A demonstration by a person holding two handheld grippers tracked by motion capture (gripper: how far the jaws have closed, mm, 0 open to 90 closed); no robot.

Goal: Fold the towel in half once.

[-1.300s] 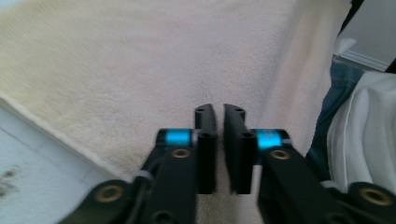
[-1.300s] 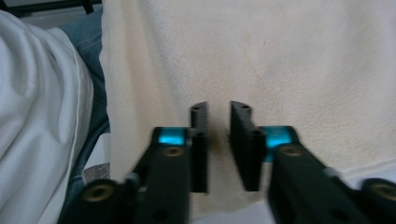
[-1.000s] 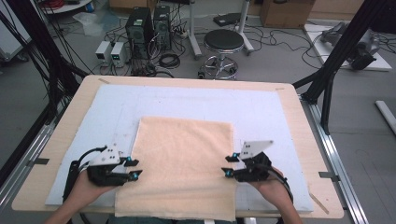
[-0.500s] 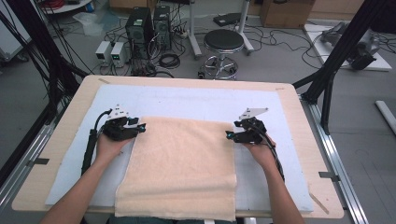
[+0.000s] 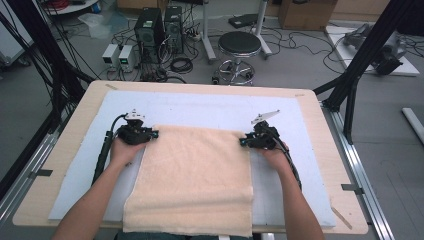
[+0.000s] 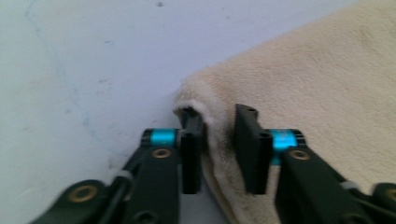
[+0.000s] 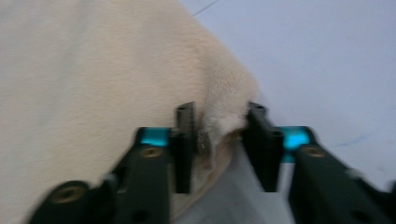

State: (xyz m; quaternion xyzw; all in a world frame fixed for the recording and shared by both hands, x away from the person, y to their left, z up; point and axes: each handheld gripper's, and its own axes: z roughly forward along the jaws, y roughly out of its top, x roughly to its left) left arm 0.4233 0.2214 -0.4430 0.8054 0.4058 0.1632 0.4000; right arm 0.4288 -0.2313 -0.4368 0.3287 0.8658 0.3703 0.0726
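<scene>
One pale peach terry-cloth towel [image 5: 192, 180] lay flat on the light blue mat [image 5: 200, 107] covering the wooden surface [image 5: 65, 145], its near edge hanging just over the person's side, its far edge reaching about mid-mat. Judged soft, light and limp: it would sag and fold wherever unsupported, so the two far corners were the sensible places to take hold, both together. Two black two-jaw grippers, one per hand. Left gripper [image 6: 218, 140]: jaws had just been closing, the far left corner bunched between them and pinched. Right gripper [image 7: 219, 135]: jaws likewise just closing, the far right corner gathered between them and clamped. In the high view the left gripper [image 5: 150, 134] and right gripper [image 5: 246, 141] sat at opposite ends of the towel's far edge, well apart. Two forearms entered from the near side. Beyond the surface, on the floor: one round black stool [image 5: 239, 45], two dark computer towers [image 5: 159, 30], loose cables.
</scene>
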